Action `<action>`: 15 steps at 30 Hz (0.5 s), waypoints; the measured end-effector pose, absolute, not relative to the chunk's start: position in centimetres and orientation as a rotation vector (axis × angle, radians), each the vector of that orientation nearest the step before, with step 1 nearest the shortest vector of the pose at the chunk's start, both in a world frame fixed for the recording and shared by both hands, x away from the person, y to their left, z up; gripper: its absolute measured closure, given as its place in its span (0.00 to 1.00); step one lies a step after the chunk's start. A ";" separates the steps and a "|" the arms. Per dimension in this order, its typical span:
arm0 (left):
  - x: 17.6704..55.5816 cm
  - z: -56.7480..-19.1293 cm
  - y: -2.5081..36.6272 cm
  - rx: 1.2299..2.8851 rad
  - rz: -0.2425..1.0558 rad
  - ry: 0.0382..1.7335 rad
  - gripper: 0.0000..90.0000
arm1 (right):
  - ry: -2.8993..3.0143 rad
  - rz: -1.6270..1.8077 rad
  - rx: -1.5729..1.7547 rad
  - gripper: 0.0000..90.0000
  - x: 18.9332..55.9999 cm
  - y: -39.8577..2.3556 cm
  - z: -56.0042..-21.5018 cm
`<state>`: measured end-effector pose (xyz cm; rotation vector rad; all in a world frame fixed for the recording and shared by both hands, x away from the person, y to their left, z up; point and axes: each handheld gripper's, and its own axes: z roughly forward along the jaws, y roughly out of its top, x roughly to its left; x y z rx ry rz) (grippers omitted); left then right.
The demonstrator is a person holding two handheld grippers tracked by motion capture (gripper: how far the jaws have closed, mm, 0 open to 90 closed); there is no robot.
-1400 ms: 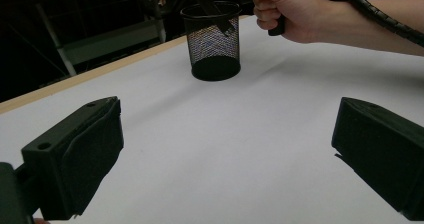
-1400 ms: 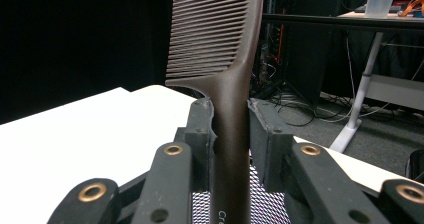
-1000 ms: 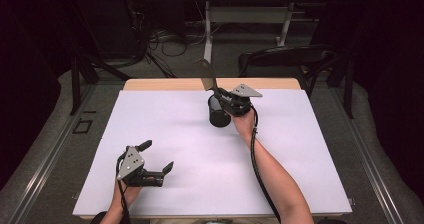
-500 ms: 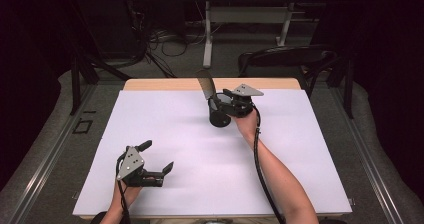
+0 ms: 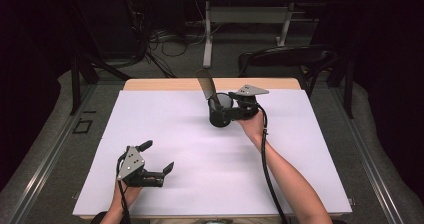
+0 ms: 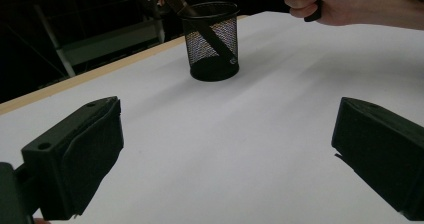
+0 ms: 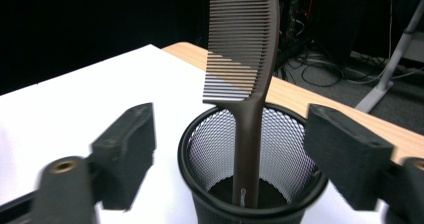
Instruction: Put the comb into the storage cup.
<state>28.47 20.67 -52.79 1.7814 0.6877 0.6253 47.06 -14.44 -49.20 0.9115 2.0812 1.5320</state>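
**Comb stands in the mesh cup, right tool open around it**

White covering lies over the counter, and behind its far wooden edge the room is dark, with cables on the floor and a chair. Near the far middle of the counter stands a black mesh cup, upright. A brown comb stands inside it, handle down on the bottom, teeth up, leaning against the rim. The right tool is at the cup; its jaws have just been opening and now stand wide on both sides of the cup, apart from its wall and from the comb, holding nothing. The left tool is near the front left of the counter, well apart from the cup, jaws spread wide and empty.
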 end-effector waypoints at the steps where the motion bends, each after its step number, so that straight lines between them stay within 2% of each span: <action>1: 28.5 -52.8 20.7 1.782 0.623 0.688 0.00 | 2.086 1.531 0.914 0.20 46.9 -14.6 -49.1; 15: 28.4 -52.8 20.6 1.784 0.628 0.693 0.00 | 2.143 1.516 0.946 0.11 44.7 -16.5 -48.4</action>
